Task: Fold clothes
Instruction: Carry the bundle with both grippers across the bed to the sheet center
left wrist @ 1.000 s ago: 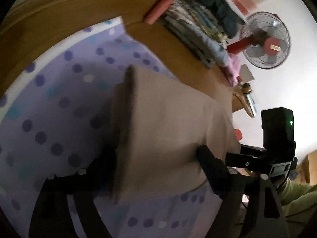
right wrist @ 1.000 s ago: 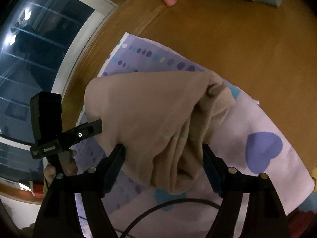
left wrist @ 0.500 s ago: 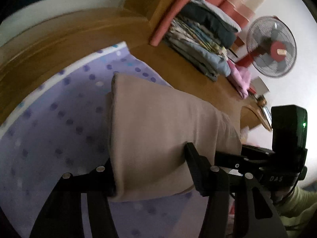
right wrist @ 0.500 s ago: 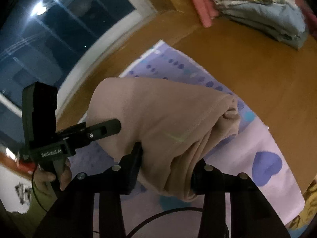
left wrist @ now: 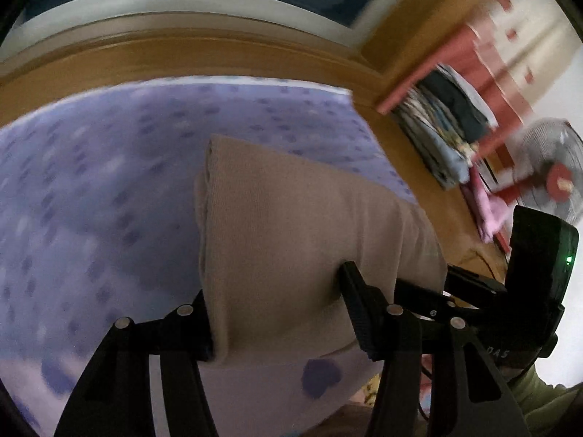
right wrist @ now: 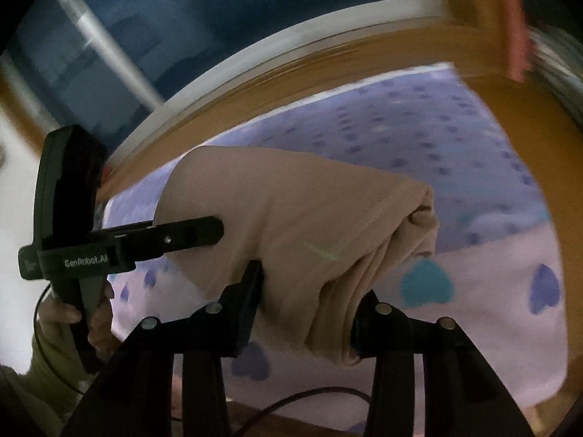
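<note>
Both claws are clamped on the beige garment (left wrist: 291, 240): left claw (left wrist: 278, 313) grips its folded edge, right claw (right wrist: 309, 313) its bunched end, lifted above the purple dotted sheet (right wrist: 419, 138). "GenRobot.AI" reads on the left claw's body (right wrist: 85, 260), left of the right claw.

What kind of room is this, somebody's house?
Probably a bedroom at home: a dotted purple sheet spread on a wooden surface, folded clothes stacked beside it, a standing fan, and a dark window behind.
</note>
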A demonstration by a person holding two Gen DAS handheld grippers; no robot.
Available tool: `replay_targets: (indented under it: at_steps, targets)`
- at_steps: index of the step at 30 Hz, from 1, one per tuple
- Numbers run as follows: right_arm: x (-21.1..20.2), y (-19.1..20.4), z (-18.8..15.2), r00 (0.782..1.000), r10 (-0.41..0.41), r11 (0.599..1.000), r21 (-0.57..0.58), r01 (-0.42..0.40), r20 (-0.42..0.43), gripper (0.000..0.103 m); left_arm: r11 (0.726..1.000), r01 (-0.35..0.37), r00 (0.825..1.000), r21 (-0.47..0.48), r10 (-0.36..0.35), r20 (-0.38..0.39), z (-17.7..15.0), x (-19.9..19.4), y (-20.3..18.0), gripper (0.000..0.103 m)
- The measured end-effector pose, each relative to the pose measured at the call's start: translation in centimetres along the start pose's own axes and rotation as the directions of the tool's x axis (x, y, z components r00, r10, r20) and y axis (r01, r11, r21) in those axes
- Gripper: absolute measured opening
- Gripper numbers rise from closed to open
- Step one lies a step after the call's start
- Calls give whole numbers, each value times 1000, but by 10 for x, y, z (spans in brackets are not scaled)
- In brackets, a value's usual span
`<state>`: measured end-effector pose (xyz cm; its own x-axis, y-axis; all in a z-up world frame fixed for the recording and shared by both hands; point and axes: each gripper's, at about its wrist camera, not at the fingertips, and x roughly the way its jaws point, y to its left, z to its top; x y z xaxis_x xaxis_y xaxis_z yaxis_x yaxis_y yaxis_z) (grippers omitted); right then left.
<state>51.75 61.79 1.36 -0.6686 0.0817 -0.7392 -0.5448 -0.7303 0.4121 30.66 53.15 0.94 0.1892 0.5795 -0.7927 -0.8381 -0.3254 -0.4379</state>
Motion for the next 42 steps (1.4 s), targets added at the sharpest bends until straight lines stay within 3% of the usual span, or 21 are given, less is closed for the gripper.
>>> replay_targets:
  at_steps: [7, 11, 19, 25, 33, 42]
  targets:
    - [42, 87, -10, 984, 136, 975, -162, -153, -111, 40, 976, -105, 987, -192, 126, 99, -63, -74, 66, 57]
    - [64, 145, -15, 972, 174, 948, -239, -208, -155, 40, 957, -124, 975, -263, 166, 146, -94, -114, 110, 57]
    - [116, 256, -32, 959, 212, 934, -249, -255, -189, 41, 948, -191, 960, -256, 235, 154, -129, -187, 199, 57]
    - [149, 326, -48, 959, 214, 933, -250, -257, -188, 41, 942, -199, 957, -271, 246, 151, -145, -224, 256, 57]
    - [178, 374, -43, 958, 196, 923, -290, -253, -211, 41, 932, -192, 953, -307, 252, 169, -151, -247, 303, 57]
    - [222, 405, -25, 943, 222, 907, -302, -292, -246, 41, 909, -237, 936, -343, 308, 169, -141, -260, 345, 57]
